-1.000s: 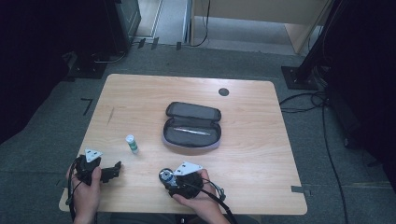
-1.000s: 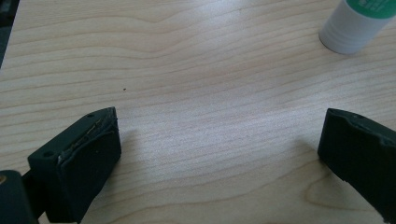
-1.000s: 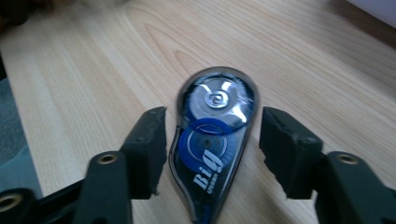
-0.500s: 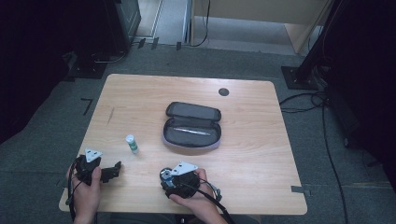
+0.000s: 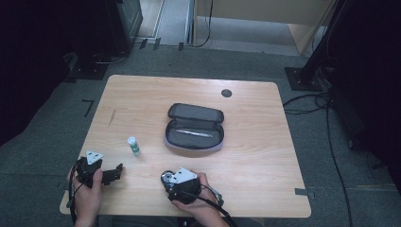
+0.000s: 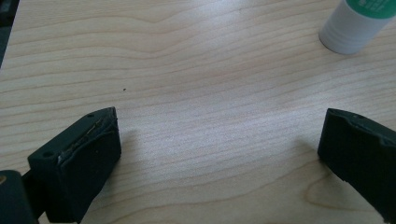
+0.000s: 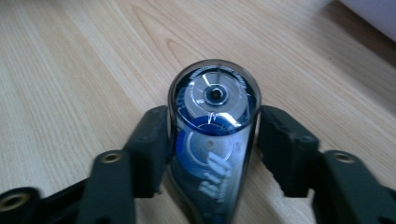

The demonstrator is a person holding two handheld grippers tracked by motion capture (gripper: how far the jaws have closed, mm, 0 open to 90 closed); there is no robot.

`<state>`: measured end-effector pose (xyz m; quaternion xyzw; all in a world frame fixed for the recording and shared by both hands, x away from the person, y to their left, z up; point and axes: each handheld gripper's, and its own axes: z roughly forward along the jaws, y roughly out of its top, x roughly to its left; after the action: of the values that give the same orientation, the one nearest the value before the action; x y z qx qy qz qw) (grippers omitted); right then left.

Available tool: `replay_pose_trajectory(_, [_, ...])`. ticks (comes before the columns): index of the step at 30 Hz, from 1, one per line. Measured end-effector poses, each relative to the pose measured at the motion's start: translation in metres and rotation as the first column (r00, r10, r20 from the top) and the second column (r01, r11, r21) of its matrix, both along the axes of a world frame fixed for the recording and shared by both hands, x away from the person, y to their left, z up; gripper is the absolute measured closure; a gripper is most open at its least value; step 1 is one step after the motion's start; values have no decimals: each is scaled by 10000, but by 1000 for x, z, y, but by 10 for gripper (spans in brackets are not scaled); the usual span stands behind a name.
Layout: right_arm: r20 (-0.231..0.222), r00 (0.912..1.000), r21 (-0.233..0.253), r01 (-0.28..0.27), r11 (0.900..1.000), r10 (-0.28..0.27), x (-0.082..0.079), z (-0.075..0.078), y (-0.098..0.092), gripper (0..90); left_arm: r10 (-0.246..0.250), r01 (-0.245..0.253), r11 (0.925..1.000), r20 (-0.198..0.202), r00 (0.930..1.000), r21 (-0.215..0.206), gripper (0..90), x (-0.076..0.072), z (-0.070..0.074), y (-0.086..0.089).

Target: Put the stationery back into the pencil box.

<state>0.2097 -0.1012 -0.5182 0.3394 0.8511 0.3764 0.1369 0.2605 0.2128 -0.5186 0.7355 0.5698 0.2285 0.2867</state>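
Note:
A clear correction-tape dispenser [image 7: 215,98] with blue reels inside sits between the jaws of my right gripper [image 7: 212,140], which is shut on it just above the wood. In the high view that gripper [image 5: 166,178] is near the table's front edge, at the middle. My left gripper [image 5: 116,172] rests at the front left, open, with bare wood between its jaws [image 6: 219,149]. A white glue stick [image 5: 134,145] with a green label lies just beyond it [image 6: 357,23]. An open grey pencil case [image 5: 195,126] holding a pen [image 5: 194,133] lies at the table's centre.
The wooden table [image 5: 142,101] has a round black cable grommet [image 5: 226,92] near its far edge. Cables run over the floor at the right [image 5: 331,142]. Dark equipment stands beyond the far left corner [image 5: 113,28].
My right gripper, with the dispenser in it, has drifted slightly left along the front edge. The left gripper has stayed put.

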Motion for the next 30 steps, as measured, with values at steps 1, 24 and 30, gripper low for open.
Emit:
replay_pose_trajectory(1, [40, 10000, 59, 51, 10000, -51, 0, 0, -1, 472, 1, -1, 10000, -2, 10000, 0, 0, 0, 0, 0])
replay_pose_trajectory(24, [-469, 9988, 134, -98, 9999, 104, 9, 4, 1, 329, -2, 2, 10000, -1, 10000, 0, 0, 0, 0, 0])
replay_pose_trajectory(30, [-489, 9985, -133, -236, 9996, 229, 23, 7, 14, 327, -1, 1, 10000, -2, 10000, 0, 0, 0, 0, 0])
